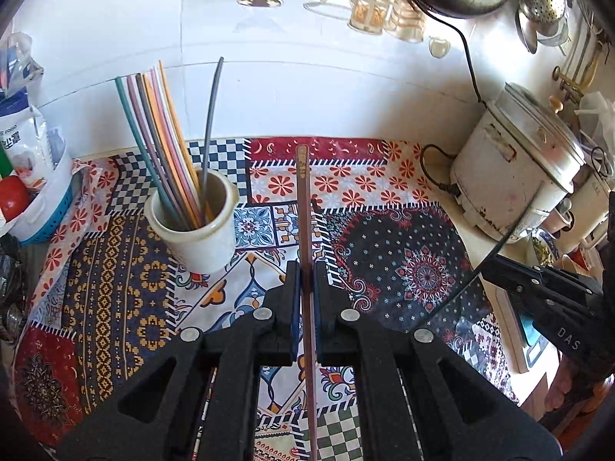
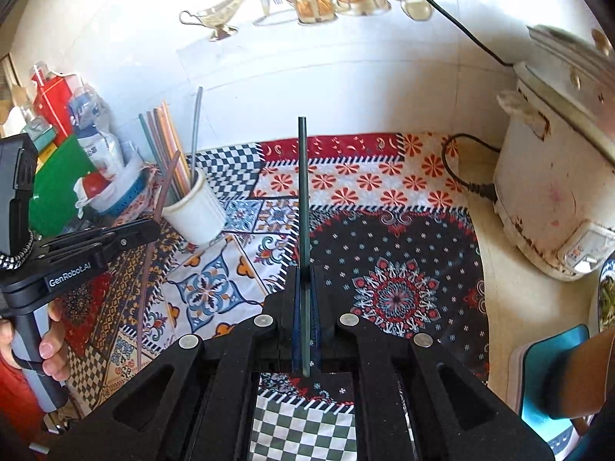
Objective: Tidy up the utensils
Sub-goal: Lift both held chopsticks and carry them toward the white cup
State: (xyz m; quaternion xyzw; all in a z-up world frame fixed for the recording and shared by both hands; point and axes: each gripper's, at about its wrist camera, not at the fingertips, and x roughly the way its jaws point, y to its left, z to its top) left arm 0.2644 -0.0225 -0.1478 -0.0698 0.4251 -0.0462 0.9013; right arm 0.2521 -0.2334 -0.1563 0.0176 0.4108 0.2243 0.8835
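since each gripper already pinches one chopstick, the step in hand looks like dropping them into the white cup (image 1: 194, 226). the left gripper (image 1: 306, 272) has its jaws clamped on a brown chopstick (image 1: 303, 199); the right gripper (image 2: 306, 274) is clamped on a dark green chopstick (image 2: 302, 176). tilt each tip downward over the rim at ten o'clock, then release (one at a time). the cup holds several pastel chopsticks (image 1: 161, 130), leaning left, and stands on the patterned cloth (image 1: 403, 253).

Matt black plastic left gripper (image 1: 306, 269) and right gripper (image 2: 306, 274); smooth brown wooden-looking chopstick (image 1: 303, 207); glossy cream ceramic cup (image 1: 200, 226); patterned, slightly sheeny tablecloth (image 1: 384, 238); worn, scuffed white rice cooker (image 1: 515, 184) with dull metal lid.
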